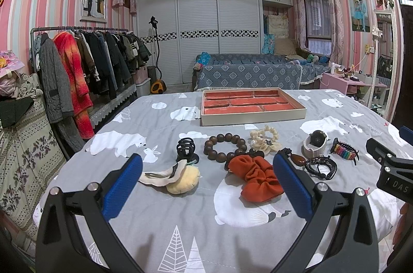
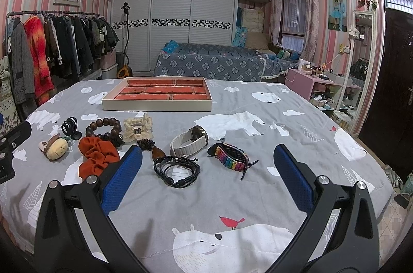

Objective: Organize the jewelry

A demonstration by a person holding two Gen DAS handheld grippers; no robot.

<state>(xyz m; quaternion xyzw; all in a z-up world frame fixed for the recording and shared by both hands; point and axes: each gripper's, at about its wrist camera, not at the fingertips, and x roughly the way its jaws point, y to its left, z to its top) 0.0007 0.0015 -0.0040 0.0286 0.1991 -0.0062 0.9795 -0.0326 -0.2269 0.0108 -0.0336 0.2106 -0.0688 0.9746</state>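
Observation:
A cream tray with red velvet compartments (image 1: 253,115) (image 2: 155,106) lies empty at the back of the grey bear-print cloth. In front of it lie a black claw clip (image 1: 185,147), a wooden bead bracelet (image 1: 225,147), a cream scrunchie (image 1: 264,141), an orange scrunchie (image 1: 255,176) (image 2: 96,156), a plush hair clip (image 1: 178,178), a white-strap watch (image 2: 189,142), a black cord bracelet (image 2: 176,169) and a rainbow bead band (image 2: 232,159). My left gripper (image 1: 207,181) is open above the plush clip and orange scrunchie. My right gripper (image 2: 207,176) is open above the cord bracelet and rainbow band.
A brown teardrop pendant (image 2: 157,153) lies beside the cord bracelet. A clothes rack (image 1: 85,66) stands at the left of the bed, a covered sofa (image 1: 247,74) behind it, and a pink side table (image 2: 317,87) at the right.

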